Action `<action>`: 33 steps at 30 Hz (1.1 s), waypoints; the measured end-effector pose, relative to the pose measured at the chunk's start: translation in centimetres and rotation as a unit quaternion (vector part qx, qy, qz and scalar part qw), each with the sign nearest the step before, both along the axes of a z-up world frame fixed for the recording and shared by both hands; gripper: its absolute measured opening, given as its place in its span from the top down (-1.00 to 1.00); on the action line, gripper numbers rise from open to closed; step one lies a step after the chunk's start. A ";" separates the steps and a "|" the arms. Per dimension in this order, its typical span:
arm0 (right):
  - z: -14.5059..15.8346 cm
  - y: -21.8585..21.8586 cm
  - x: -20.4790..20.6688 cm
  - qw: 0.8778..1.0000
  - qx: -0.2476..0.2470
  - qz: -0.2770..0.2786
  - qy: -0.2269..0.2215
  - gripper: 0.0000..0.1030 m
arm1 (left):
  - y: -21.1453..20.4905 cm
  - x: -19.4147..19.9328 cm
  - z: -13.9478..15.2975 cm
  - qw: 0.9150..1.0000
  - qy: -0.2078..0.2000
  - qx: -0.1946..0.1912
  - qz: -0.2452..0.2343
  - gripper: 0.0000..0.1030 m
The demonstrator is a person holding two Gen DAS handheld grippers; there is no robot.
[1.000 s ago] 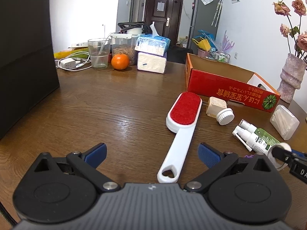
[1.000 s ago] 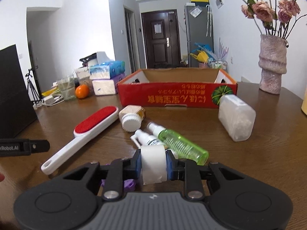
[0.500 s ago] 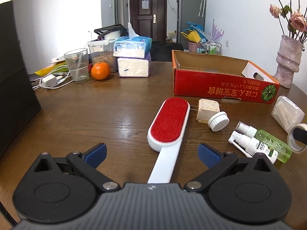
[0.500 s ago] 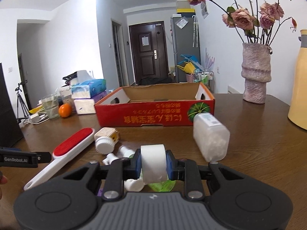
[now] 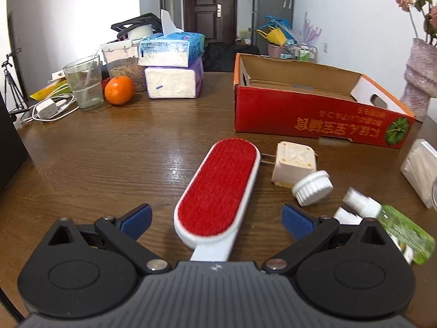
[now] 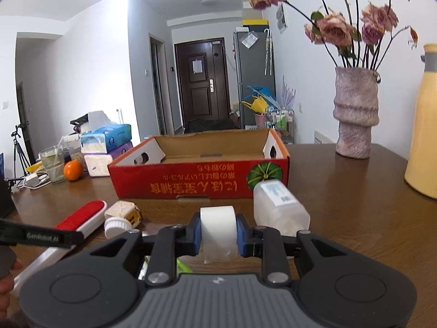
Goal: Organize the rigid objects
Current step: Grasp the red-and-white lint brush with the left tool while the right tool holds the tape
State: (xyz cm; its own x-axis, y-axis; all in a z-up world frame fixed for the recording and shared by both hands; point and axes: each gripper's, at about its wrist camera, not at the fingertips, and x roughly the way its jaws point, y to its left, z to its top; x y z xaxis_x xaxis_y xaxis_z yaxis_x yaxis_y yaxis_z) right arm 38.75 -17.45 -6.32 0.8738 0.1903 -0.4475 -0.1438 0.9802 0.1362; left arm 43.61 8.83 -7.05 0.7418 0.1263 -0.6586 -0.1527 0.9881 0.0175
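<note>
While the open red cardboard box (image 6: 199, 161) appears empty, the right gripper (image 6: 218, 231) is clamped on a white tape roll (image 6: 218, 232) before it, and the left gripper (image 5: 215, 218), jaws wide and empty, straddles the red-faced white lint brush (image 5: 218, 188) lying nearby among unsorted bottles.

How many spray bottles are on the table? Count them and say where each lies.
2. The green spray bottle lies at the right, past the left claw's right finger; the white spray bottle lies against its left side, mostly hidden by that finger.

An orange (image 5: 119, 90) is being flanked by a water glass (image 5: 84, 85) and stacked tissue packs (image 5: 173, 65); wilted roses are being held in a textured vase (image 6: 356, 114).
</note>
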 end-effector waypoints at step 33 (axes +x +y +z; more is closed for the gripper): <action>-1.0 -0.1 -0.4 1.000 0.012 0.000 0.006 0.53 | 0.8 -0.4 -0.8 1.000 -0.016 -0.013 0.022 -0.13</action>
